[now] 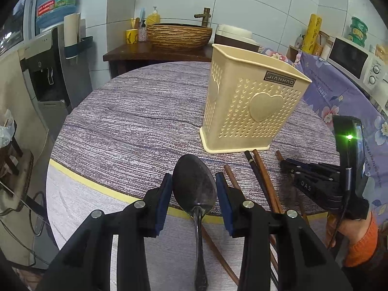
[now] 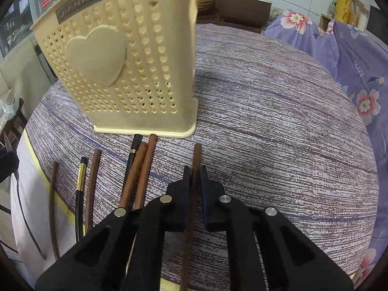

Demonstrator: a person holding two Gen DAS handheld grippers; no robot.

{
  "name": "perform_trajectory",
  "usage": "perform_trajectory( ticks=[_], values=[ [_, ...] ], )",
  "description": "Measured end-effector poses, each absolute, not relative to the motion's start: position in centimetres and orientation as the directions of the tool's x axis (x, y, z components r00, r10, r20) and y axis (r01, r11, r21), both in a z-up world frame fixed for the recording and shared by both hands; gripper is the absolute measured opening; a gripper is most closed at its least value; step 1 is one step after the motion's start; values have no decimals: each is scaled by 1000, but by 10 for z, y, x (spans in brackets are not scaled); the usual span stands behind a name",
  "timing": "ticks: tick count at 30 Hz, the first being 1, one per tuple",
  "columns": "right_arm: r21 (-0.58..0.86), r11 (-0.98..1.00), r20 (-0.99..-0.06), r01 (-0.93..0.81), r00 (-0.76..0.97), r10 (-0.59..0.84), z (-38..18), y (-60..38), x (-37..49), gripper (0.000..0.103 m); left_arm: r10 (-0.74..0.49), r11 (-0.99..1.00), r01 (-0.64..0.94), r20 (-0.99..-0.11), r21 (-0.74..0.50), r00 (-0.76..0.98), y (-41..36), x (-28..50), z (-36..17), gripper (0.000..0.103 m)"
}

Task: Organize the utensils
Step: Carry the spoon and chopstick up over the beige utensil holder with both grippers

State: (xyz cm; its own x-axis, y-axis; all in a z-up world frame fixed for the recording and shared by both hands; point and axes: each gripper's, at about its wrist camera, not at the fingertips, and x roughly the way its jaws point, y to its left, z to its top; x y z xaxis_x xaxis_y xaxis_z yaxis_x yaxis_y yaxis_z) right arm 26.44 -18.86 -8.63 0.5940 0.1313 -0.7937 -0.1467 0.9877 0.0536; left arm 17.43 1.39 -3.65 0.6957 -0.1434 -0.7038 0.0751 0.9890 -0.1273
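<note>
- Two claws work over the round desk [image 1: 135, 126], which is covered in a purple-grey woven cloth
- Left claw [image 1: 194, 189] stands partly apart with a dark metal spoon [image 1: 195, 184] between its blue pads; the bowl fills the gap and appears to touch both pads, so it looks clamped on the spoon
- Right claw [image 2: 195, 181] has its pads drawn together on a brown chopstick [image 2: 196, 160], gripping it on both sides; the stick's tip pokes out toward 12 o'clock
- In the left wrist view the right claw [image 1: 288, 167] shows at 3 o'clock, held by a hand [image 1: 351, 225] in an orange sleeve [image 1: 363, 245]
- Cream perforated utensil holder [image 2: 135, 72] with a raised heart stands upright on the desk, at 11 o'clock from the right claw and 1 o'clock from the left
- More chopsticks [image 2: 143, 167], brown and black with gold bands, lie loose on the cloth just in front of the holder's base, at 9 to 10 o'clock of the right claw
- Beyond the desk: a woven basin [image 1: 179, 35], a water dispenser [image 1: 46, 72], a microwave [image 1: 356, 60], a floral cloth [image 2: 339, 55]
- Spoon handle and lower chopstick ends are cut off by the claw bodies; the inside of the holder cannot be seen
</note>
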Motion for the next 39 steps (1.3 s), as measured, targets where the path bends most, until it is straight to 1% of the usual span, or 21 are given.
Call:
perform_trajectory(
  ticks=[3,11,15,17,30,35,39],
  values=[
    [74,989,-756,-130,640,141,-70,-201,254,9,-148,988,77,-692,-133,707,15,172,-31,37],
    [134,986,-589,-102,792,162,-3,-241,208,8,-167,985,96,-638,-144,752,15,162,-5,37],
    [134,986,-508,-102,847,157,28,-254,187,8,-174,983,102,-613,-151,771,17,161,6,37],
    [132,985,-483,-108,861,159,39,-255,180,8,-173,983,102,-604,-151,778,17,162,10,37],
    [127,983,-423,-136,888,177,66,-258,174,8,-208,975,128,-549,-182,810,17,175,33,37],
    [110,982,-386,-152,904,183,86,-254,177,8,-229,970,152,-506,-189,832,15,187,58,37],
    [93,979,-330,-179,923,200,123,-248,187,8,-251,964,180,-456,-194,854,12,200,93,37]
  ],
)
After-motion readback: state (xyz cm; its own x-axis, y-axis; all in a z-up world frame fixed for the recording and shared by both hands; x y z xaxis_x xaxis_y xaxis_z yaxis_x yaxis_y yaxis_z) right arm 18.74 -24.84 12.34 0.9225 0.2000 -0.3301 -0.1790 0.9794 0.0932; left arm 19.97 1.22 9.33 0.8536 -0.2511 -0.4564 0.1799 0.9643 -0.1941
